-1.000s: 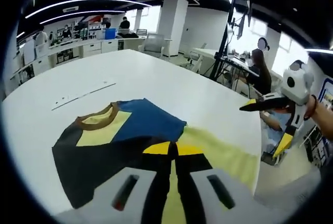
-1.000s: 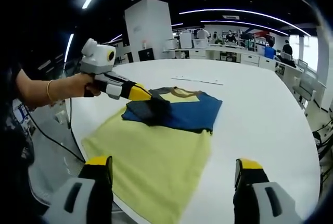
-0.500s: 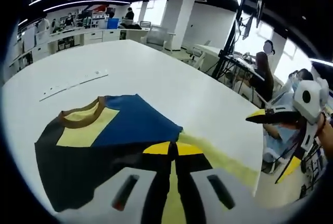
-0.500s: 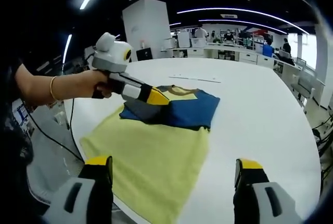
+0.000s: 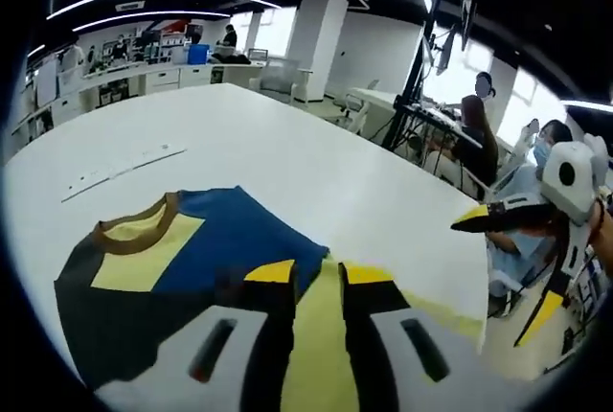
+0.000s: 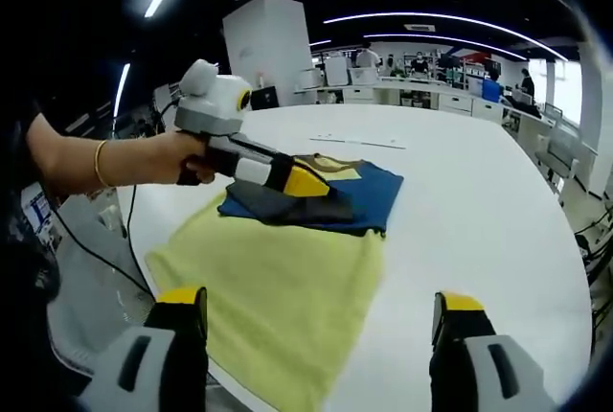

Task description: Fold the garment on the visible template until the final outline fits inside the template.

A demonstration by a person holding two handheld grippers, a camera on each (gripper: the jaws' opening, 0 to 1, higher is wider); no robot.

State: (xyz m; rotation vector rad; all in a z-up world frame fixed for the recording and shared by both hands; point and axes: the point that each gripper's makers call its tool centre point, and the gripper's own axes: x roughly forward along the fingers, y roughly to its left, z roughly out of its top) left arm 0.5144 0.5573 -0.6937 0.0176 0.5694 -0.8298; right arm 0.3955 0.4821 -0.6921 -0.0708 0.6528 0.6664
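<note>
A T-shirt with a yellow body, a blue upper panel, a dark sleeve and a brown collar lies flat on the white table. The dark sleeve is folded in over the blue part. My left gripper rests low over that sleeve. In its own view the left gripper's jaws stand a little apart with yellow cloth showing between them. My right gripper hangs wide open above the shirt's yellow hem, holding nothing, and it also appears as the right gripper at the table's edge.
A thin pale strip lies on the table beyond the collar. A hand holds the left gripper. The table edge is close to the shirt's hem. A seated person, a stand and desks lie beyond.
The left gripper's jaws, together before, have parted. It has carried the dark sleeve across and down onto the blue panel, where the sleeve now lies flat. The right gripper stays open.
</note>
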